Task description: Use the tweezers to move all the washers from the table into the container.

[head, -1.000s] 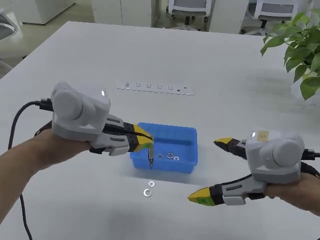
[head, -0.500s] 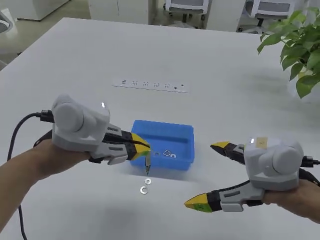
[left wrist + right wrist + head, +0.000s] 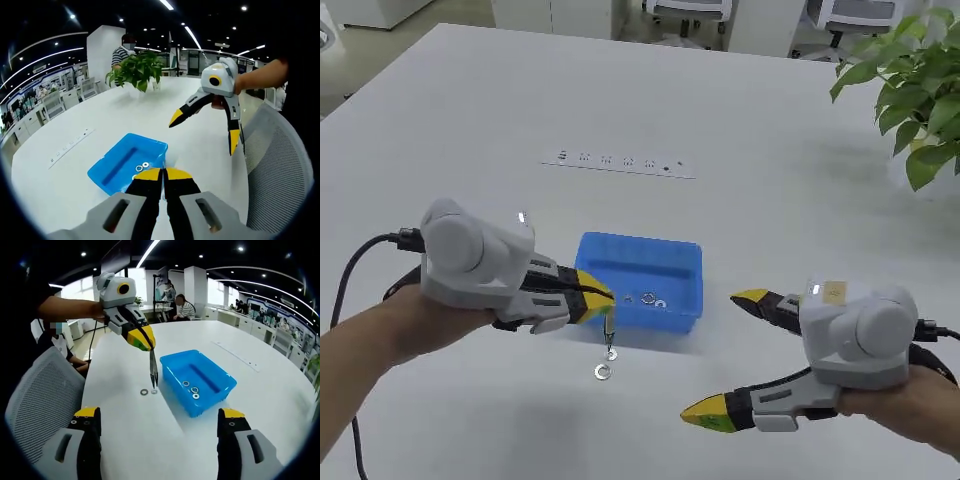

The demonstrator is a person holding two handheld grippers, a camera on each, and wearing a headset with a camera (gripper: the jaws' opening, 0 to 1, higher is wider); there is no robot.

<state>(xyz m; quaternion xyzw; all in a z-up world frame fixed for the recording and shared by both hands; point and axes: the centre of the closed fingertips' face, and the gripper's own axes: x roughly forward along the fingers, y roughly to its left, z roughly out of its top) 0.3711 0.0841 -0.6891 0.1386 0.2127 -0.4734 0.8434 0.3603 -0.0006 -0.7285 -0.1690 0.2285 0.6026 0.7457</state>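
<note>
Bright room. Long ceiling lights (image 3: 191, 36) shine from above. Soft grey shadows lie on the near part of the white table (image 3: 770, 200). The 2 gripper views bend at their edges.

No legible txt, nos. or brand marks anywhere. Small yellowish sticker (image 3: 834, 292) atop right gripper (image 3: 710, 355), approx. 4 o'clock in head view, was too blurred to read. Markings on power strip (image 3: 618, 162) at 12 o'clock were too small to read.
</note>
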